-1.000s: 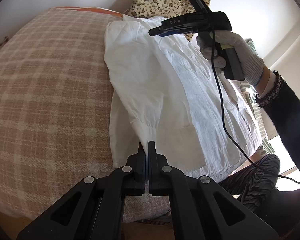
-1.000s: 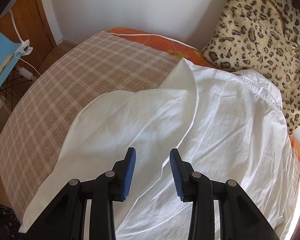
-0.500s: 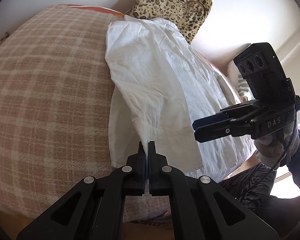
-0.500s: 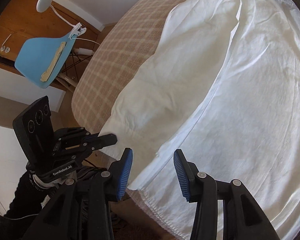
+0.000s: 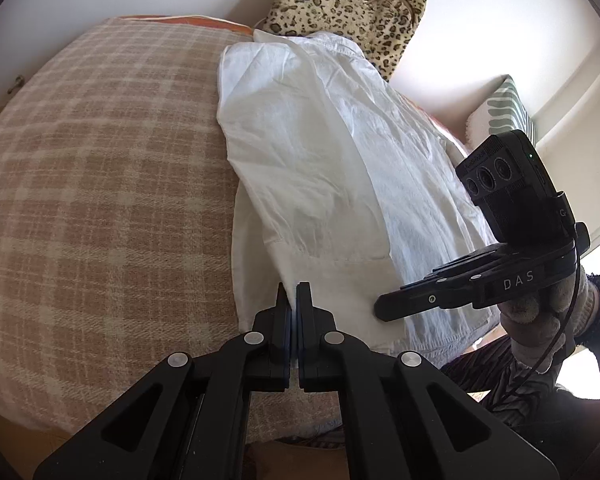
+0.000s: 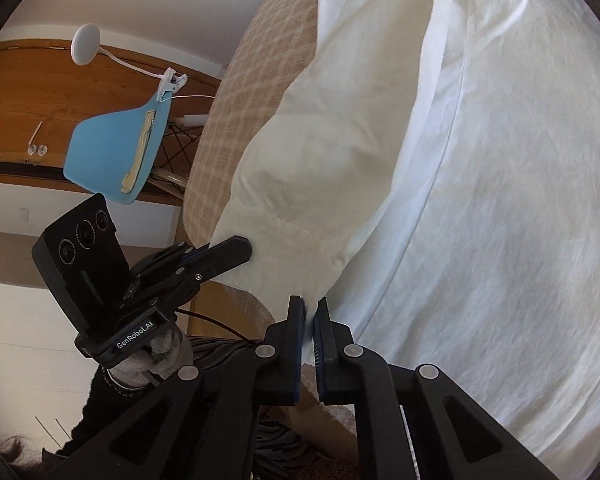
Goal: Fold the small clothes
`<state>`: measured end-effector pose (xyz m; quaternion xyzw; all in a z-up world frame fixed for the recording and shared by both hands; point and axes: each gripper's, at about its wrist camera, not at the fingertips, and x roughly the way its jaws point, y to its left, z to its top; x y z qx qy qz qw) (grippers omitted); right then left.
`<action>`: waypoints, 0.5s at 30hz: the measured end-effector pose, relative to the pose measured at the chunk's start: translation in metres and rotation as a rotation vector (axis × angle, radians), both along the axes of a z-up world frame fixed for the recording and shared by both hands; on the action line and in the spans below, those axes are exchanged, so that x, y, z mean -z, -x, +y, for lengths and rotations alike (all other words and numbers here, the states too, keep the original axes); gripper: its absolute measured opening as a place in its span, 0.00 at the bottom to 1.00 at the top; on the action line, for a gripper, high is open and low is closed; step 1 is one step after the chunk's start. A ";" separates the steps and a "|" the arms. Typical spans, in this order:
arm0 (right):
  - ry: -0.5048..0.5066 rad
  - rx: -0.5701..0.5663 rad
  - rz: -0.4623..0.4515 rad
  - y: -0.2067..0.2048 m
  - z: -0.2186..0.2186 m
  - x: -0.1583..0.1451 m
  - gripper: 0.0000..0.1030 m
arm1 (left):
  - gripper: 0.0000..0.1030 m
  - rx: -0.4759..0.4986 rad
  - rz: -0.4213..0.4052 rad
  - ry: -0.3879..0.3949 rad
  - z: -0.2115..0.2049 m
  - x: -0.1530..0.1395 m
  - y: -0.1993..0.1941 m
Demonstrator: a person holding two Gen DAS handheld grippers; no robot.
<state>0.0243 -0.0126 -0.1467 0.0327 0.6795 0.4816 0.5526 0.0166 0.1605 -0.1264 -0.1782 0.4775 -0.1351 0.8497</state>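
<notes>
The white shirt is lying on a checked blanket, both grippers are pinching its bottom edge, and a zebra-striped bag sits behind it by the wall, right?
Not quite: the bag behind the white shirt is leopard-spotted, not zebra-striped, as the left wrist view shows. The rest holds: the shirt lies on the checked blanket, and the left gripper and right gripper each pinch its bottom edge.

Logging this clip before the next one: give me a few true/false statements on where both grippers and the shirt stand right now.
1. The left gripper is shut on the white shirt. True.
2. The right gripper hangs wide open above the shirt. False: its jaws are closed on the shirt's near edge.
3. The shirt lies on a plaid blanket. True.
4. A leopard-print bag sits beyond the shirt's collar. True.
5. The blue chair is stacked on the shirt. False: it stands off the bed.
</notes>
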 end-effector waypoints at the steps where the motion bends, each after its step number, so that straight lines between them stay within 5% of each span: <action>1: 0.032 -0.015 -0.016 0.003 0.000 0.005 0.01 | 0.00 0.003 0.007 -0.022 -0.002 0.002 0.001; 3: 0.039 -0.043 -0.050 0.007 0.000 0.000 0.06 | 0.02 -0.007 0.011 -0.060 -0.004 0.002 0.003; 5: 0.066 -0.093 -0.141 0.010 0.001 -0.016 0.29 | 0.12 -0.039 0.012 -0.077 -0.001 0.000 0.007; 7: 0.095 -0.142 -0.278 0.015 0.001 -0.036 0.33 | 0.16 -0.066 -0.012 -0.093 0.001 -0.005 0.010; 10: 0.070 -0.164 -0.399 0.011 0.000 -0.066 0.33 | 0.54 -0.114 -0.008 -0.136 0.005 -0.002 0.006; 15: 0.045 -0.150 -0.616 -0.013 0.021 -0.095 0.33 | 0.51 -0.135 0.013 -0.063 0.011 0.005 -0.001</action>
